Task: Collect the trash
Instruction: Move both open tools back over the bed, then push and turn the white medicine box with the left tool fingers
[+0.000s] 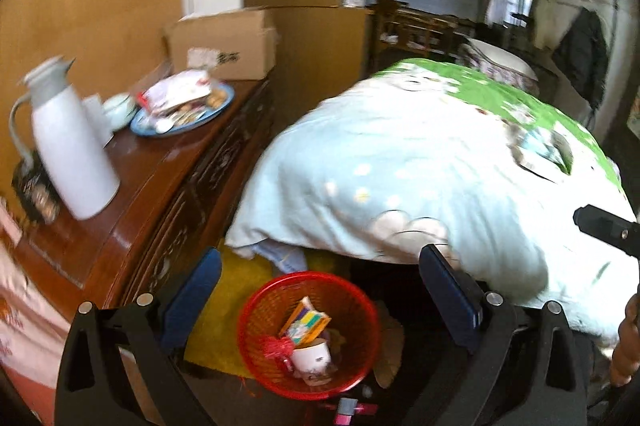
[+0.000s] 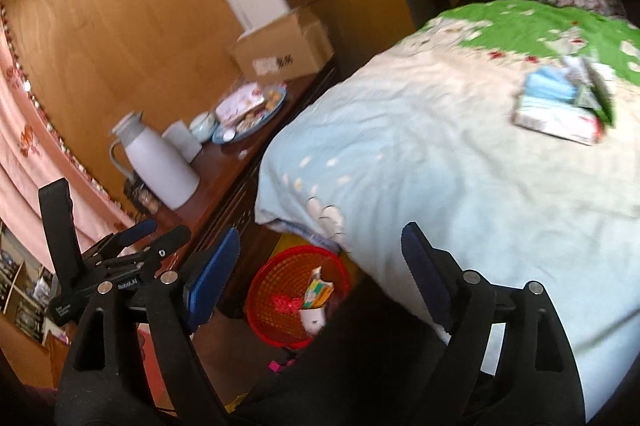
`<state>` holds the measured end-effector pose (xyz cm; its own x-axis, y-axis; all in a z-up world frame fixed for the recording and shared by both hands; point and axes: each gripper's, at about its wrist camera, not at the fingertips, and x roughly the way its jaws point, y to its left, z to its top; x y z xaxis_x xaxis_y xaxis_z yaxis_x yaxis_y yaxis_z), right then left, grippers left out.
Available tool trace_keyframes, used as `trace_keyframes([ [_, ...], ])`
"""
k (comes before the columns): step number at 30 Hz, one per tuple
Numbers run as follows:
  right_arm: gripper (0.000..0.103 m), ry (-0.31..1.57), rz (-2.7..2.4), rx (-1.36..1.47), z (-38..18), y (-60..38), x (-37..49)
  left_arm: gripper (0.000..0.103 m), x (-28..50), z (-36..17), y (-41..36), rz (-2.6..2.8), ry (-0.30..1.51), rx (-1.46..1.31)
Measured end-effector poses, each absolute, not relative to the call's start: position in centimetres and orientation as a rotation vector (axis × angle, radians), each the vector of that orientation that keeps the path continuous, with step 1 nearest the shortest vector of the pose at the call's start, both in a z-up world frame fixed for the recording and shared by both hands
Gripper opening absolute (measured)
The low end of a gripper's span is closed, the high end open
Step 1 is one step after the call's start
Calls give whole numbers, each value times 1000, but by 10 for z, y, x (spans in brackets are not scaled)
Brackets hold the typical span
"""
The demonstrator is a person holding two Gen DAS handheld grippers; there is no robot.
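Both tools tip down toward the floor, wide apart and holding nothing.

The left tool (image 1: 320, 290) hangs over the red basket (image 1: 256, 326); its blue fingers (image 1: 452, 298) grip nothing; the right tool (image 2: 316, 266) is let go too; the basket sits on the floor by the bed (image 1: 420, 166), with a paper cup (image 1: 314, 358) and a small box (image 1: 306, 322) inside; a packet (image 2: 560, 102) lies on the bed.

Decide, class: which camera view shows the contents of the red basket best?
The left wrist view: the red basket sits near and open, showing a box and a cup. In the right wrist view the basket is smaller and partly cut off below.
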<state>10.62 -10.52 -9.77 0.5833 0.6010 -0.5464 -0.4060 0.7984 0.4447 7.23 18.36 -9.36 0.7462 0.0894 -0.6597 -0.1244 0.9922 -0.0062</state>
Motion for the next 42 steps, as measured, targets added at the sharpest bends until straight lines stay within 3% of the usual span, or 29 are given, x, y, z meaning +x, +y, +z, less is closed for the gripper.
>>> trace_keyframes([
  [18, 85, 715, -55, 334, -153, -303, 182, 97, 228, -127, -2, -203, 867, 122],
  [24, 85, 689, -200, 260, -160, -330, 195, 97, 280, -138, -59, -264, 909, 145],
  [30, 85, 761, -199, 404, -181, -359, 205, 97, 309, -147, -118, -315, 890, 205],
  [36, 97, 808, -174, 362, -184, -349, 215, 97, 324, -160, -166, -341, 861, 270],
  [42, 97, 784, -148, 411, -186, -356, 212, 97, 335, -174, -173, -273, 838, 346],
])
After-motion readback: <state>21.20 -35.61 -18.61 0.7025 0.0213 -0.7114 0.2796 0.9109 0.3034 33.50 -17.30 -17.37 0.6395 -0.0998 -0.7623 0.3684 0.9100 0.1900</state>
